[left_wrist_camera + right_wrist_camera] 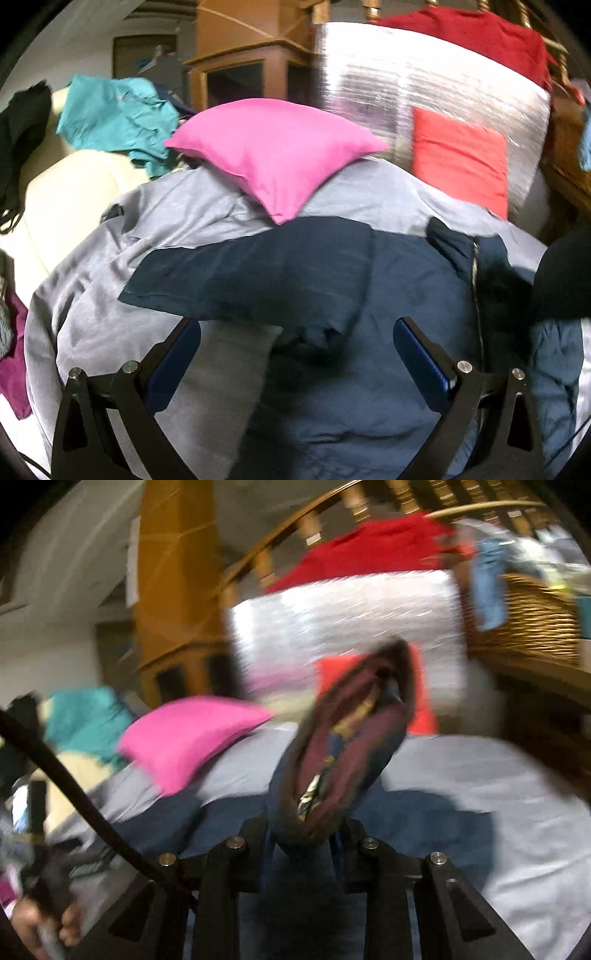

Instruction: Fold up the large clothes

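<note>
The navy jacket [332, 295] lies spread on the grey bedsheet [110, 295], w/ one flap or sleeve [240, 273] laid flat across the body toward the left. That reads as an early fold done, though it can't be confirmed from these views alone.

The left gripper [295, 362] hovers over the jacket's near part w/ jaws wide apart and nothing btwn them; fabric below isn't touched as far as can be seen.

The right gripper [306, 834] is clamped on a bunched part of the same jacket [332, 746], lifted off the bed so the maroon lining and a label show. Right view is heavily blurred, so which part it is (collar, hood or cuff) is unclear.

Judged progress: roughly mid-fold, prob. less than half. Left to do: lay the lifted part over, bring the other side in, then fold lengthwise into a compact stack.

A pink pillow [273, 155] sits at the far edge of the jacket, near enough to crowd the final fold.
</note>
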